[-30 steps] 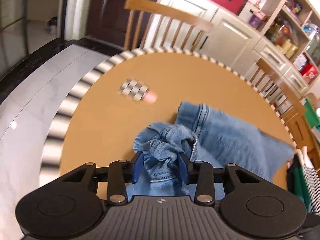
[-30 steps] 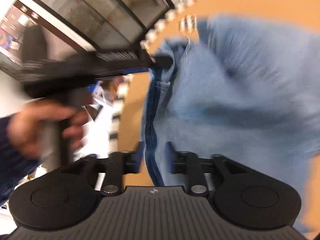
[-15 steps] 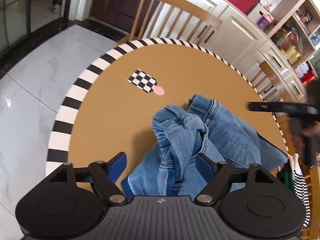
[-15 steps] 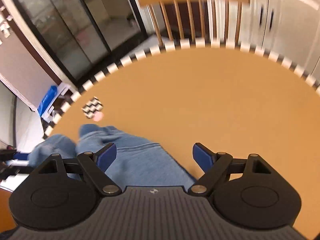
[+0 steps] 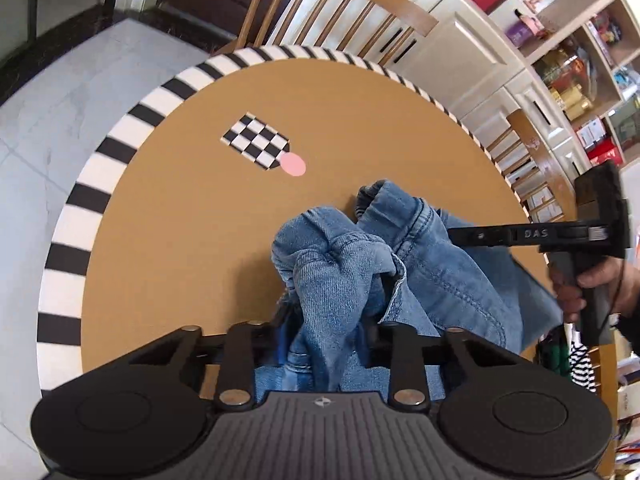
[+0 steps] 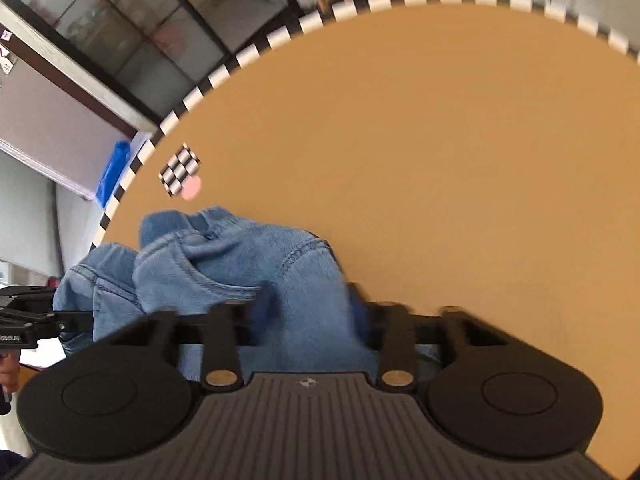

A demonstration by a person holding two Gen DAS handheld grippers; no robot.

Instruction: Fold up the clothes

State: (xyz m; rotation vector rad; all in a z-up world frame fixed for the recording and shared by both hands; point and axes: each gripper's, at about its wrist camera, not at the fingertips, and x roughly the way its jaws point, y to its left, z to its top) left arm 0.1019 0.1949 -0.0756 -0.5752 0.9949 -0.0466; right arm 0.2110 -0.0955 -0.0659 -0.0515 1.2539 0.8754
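A crumpled pair of blue denim jeans (image 5: 432,264) lies bunched on the near side of a round brown table (image 5: 200,240). My left gripper (image 5: 326,320) is shut on a raised fold of the jeans. In the right wrist view the jeans (image 6: 240,256) fill the lower left, and my right gripper (image 6: 310,304) is closed on another thick fold, slightly blurred. The right gripper's black body (image 5: 520,236) reaches into the denim from the right, held by a hand (image 5: 592,284). The left gripper's body (image 6: 24,320) shows at the left edge of the right wrist view.
The table has a black-and-white striped rim (image 5: 100,196), a checkered marker (image 5: 256,140) and a pink dot (image 5: 293,164). Wooden chairs stand at the far side (image 5: 340,12) and on the right (image 5: 520,152). White cabinets and shelves (image 5: 572,72) lie beyond. Striped fabric (image 5: 580,364) hangs off the right edge.
Half a second ago both grippers stood open; now each has closed on a fold of the jeans. The right gripper has dropped back onto the denim from the bare tabletop.
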